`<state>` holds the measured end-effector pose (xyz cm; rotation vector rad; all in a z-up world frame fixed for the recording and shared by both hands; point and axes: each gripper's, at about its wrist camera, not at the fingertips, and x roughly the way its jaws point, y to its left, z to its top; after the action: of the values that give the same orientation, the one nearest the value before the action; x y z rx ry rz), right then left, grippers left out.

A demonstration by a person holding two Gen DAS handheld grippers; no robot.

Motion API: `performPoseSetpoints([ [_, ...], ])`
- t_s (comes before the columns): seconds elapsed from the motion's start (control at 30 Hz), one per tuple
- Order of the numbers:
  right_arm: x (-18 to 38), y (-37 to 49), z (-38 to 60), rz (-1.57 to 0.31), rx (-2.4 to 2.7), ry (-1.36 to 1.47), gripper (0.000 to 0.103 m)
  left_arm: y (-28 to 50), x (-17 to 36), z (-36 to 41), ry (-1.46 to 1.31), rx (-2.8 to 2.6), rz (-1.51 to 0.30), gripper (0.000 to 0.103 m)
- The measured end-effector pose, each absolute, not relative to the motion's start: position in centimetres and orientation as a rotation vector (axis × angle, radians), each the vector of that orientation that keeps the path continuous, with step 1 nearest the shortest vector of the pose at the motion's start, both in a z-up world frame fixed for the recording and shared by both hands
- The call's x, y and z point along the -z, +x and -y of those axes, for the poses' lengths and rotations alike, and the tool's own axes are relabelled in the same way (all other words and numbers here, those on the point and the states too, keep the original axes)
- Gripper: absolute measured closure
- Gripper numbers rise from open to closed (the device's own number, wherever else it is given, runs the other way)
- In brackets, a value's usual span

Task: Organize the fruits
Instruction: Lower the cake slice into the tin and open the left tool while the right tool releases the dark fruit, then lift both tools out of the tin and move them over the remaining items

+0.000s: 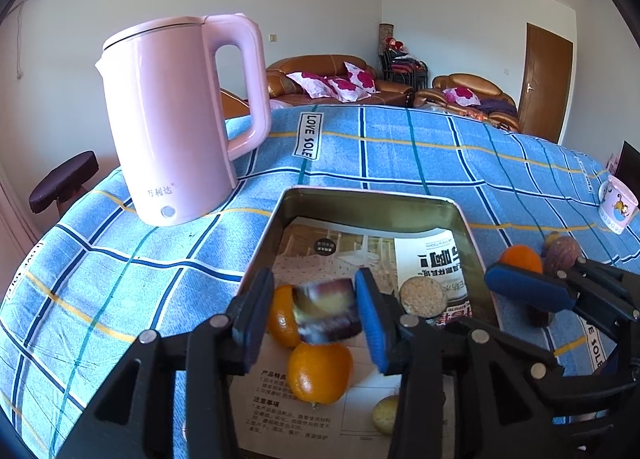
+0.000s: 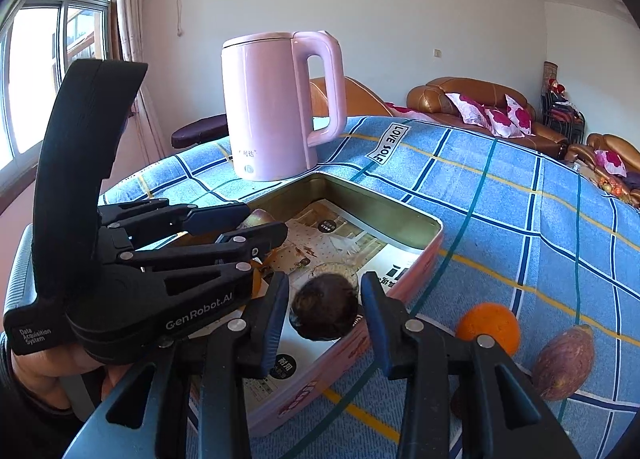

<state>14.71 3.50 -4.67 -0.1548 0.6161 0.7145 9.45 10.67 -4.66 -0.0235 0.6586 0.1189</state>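
A blue plaid cloth (image 1: 400, 163) printed "LOVE SOLE" covers the bench, and on it at about 10 o'clock from the tin stands a tall pink electric kettle (image 1: 180, 119), upright, handle turned toward the sofas. The metal tin (image 1: 372, 199), rectangular with pink outer walls, is lined with printed leaflets and holds the gathered fruit: two oranges (image 1: 318, 373) touching one another, a pale round speckled fruit (image 1: 423, 295) toward 2 o'clock of them, and a small yellowish piece (image 1: 385, 415) near the close edge. The left tongs (image 1: 316, 319) hang over the tin with fingers spread, and a blurred purple-and-yellow fruit (image 1: 328, 311) sits between the pads; whether they touch it I cannot tell. The right tongs (image 2: 325, 319) are also spread wide above the tin's near wall, with a dark brown round fruit (image 2: 324, 311) between the fingers, a gap showing at each side. Outside the tin, at roughly 3 o'clock on the cloth, lie a loose orange (image 2: 488, 325) and beside it a purple sweet potato (image 2: 564, 363). A small patterned cup (image 1: 618, 209) stands farther off at the cloth's edge.
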Motion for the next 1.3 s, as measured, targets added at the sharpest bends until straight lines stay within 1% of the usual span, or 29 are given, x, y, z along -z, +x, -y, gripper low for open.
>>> performPoseSetpoints([
  [0.1, 4.7, 14.8, -3.3, -0.615, -0.707, -0.144, 0.052, 9.3, 4.6, -10.8, -0.025, -0.12, -0.656, 0.053],
  [0.17, 4.6, 14.9, -3.2, -0.614, -0.704, -0.14, 0.051, 9.3, 4.6, -10.7, -0.02, -0.13, -0.653, 0.05],
  [0.33, 4.5, 14.7, -2.7, -0.601, -0.681, -0.132, 0.045, 9.0, 4.3, -10.8, -0.022, -0.143, -0.639, 0.038],
  [0.37, 4.5, 14.7, -2.5, -0.599, -0.675, -0.127, 0.043, 8.9, 4.3, -10.7, -0.024, -0.144, -0.637, 0.036],
  [0.47, 4.4, 14.7, -2.0, -0.594, -0.663, -0.113, 0.039, 8.9, 4.2, -10.7, -0.027, -0.144, -0.633, 0.035],
  [0.6, 4.4, 14.7, -1.7, -0.59, -0.655, -0.107, 0.038, 8.8, 4.2, -10.5, -0.024, -0.152, -0.633, 0.032],
  [0.67, 4.4, 14.7, -1.6, -0.588, -0.653, -0.106, 0.038, 8.8, 4.2, -10.6, -0.028, -0.16, -0.633, 0.027],
  [0.73, 4.4, 14.7, -1.6, -0.586, -0.653, -0.104, 0.038, 8.8, 4.2, -10.6, -0.028, -0.165, -0.631, 0.025],
  [0.9, 4.2, 14.3, -1.0, -0.576, -0.646, -0.106, 0.038, 8.6, 3.9, -10.1, -0.025, -0.149, -0.626, 0.022],
  [0.97, 3.9, 14.2, -0.3, -0.573, -0.64, -0.103, 0.037, 8.2, 3.5, -9.4, -0.018, -0.138, -0.612, 0.011],
  [1.03, 3.5, 13.9, 0.9, -0.564, -0.62, -0.104, 0.037, 7.8, 3.0, -8.5, -0.001, -0.129, -0.591, 0.007],
  [1.13, 2.9, 13.6, 3.7, -0.546, -0.558, -0.105, 0.037, 7.6, 2.6, -6.9, 0.015, -0.101, -0.578, 0.007],
  [1.2, 2.6, 13.5, 6.1, -0.535, -0.499, -0.098, 0.034, 7.6, 2.5, -5.6, 0.024, -0.08, -0.574, 0.007],
  [1.3, 2.5, 13.4, 9.6, -0.533, -0.399, -0.078, 0.032, 7.8, 2.6, -3.3, 0.048, -0.042, -0.575, 0.007],
])
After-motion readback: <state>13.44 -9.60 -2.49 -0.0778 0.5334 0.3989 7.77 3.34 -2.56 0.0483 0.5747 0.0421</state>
